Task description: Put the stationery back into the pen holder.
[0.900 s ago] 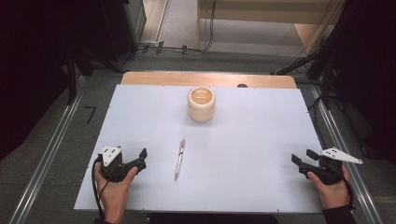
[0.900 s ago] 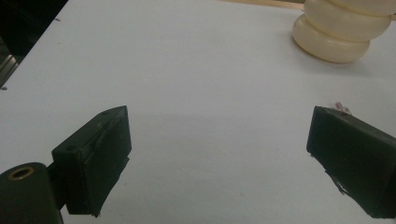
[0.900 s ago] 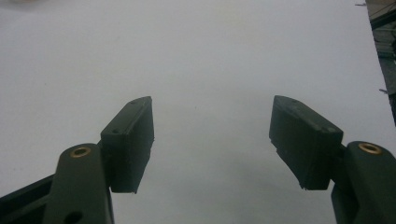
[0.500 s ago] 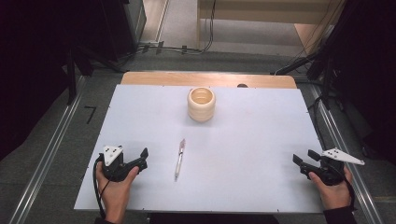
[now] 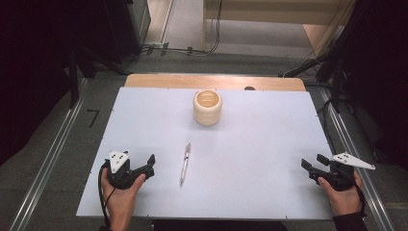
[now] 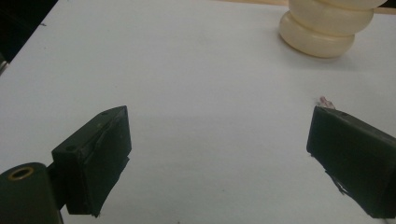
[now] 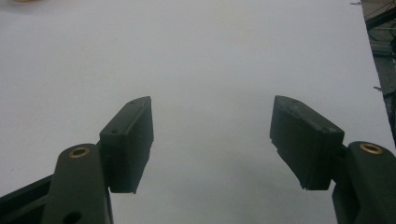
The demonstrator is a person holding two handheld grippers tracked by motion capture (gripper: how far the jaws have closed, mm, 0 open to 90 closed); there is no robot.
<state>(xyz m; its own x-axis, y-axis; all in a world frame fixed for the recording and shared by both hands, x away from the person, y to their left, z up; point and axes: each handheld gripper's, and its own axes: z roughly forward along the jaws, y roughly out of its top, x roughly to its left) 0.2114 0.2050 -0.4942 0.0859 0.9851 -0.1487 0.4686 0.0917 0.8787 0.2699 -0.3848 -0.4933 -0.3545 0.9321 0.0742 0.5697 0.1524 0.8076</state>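
Smooth white table (image 5: 260, 144): slim pen (image 5: 184, 163), ribbed cup (image 5: 207, 107).

White table (image 5: 269, 144) with a wooden strip (image 5: 214, 81) along its far edge. Grey floor (image 5: 57, 120) around the table, metal rails (image 5: 45, 166) on both sides. Cables (image 5: 183, 49) beyond the table, dark furniture (image 5: 115, 29) far left.

A slim pen (image 5: 184, 163) lies flat on the white table (image 5: 269, 159) (pointing roughly toward the far edge), untouched.
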